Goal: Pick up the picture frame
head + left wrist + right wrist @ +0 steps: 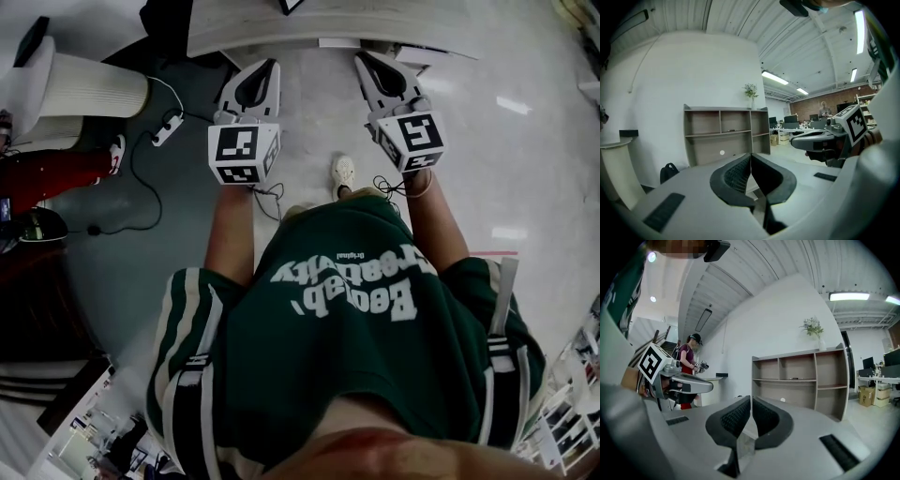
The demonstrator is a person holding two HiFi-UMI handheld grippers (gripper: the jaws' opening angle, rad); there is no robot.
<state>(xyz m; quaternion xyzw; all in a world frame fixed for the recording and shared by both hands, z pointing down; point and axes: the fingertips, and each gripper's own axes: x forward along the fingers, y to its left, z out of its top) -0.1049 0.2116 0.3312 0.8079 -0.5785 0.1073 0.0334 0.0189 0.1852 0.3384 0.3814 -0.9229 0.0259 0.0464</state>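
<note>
Both grippers are clamped fully shut with nothing in them, the left gripper (751, 159) and right gripper (750, 401) side by side and pointed roughly level at the shelf unit (328, 28). What I take for the picture frame (291, 5) is just a dark-edged corner on top of that shelf unit, dead ahead and maybe a touch nearer the left one. Can't tell its long axis, since the head view cuts it off.

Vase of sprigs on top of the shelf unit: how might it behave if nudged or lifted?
The vase looks slim and tall, with sprigs spreading above, so it would probably tip if nudged. It seems small, so likely light to lift. It stands high on the shelf unit, so a fall could break it.
</note>
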